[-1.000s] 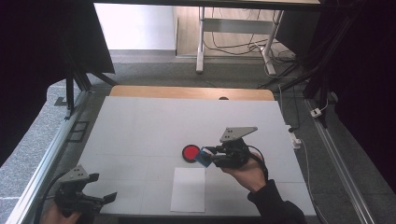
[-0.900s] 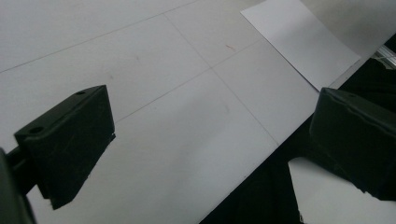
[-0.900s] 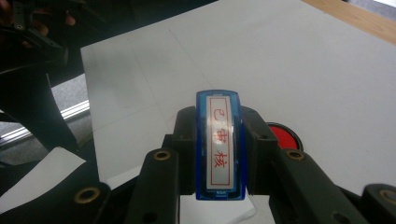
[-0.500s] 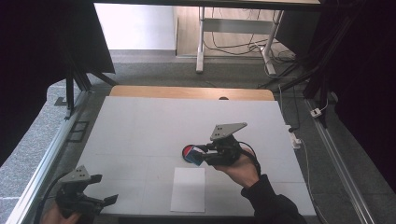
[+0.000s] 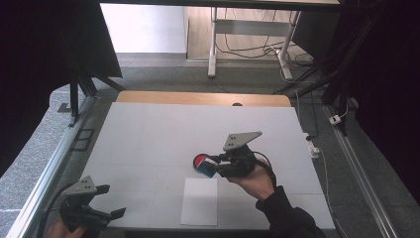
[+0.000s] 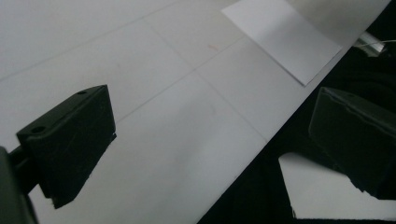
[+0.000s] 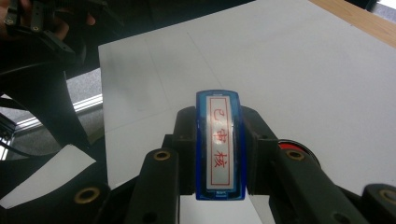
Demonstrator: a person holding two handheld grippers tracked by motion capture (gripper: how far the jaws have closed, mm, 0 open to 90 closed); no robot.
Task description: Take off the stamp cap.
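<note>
My right gripper (image 5: pixel 214 167) is shut on a blue stamp (image 5: pixel 207 168) whose white label carries red characters (image 7: pixel 219 144); the black jaws press on both of its long sides. In the high view the stamp overlaps the near right edge of a round red ink pad (image 5: pixel 199 159); whether they touch I cannot tell. The pad's red rim (image 7: pixel 292 145) peeks out behind one jaw. A white sheet of paper (image 5: pixel 199 201) lies just in front of the pad. My left gripper (image 5: pixel 108 201) is open with nothing between its fingers, at the table's front left corner (image 6: pixel 215 140).
The white table top (image 5: pixel 163 134) stretches back to a wooden strip (image 5: pixel 198 97). A metal rail (image 5: pixel 44 183) runs along the left side and another along the right (image 5: pixel 356 168). The paper sheet (image 6: pixel 285 37) lies close to the table's front edge.
The right gripper has shifted slightly left and tilted with the stamp, which now covers part of the red pad. The left gripper has stayed put.
</note>
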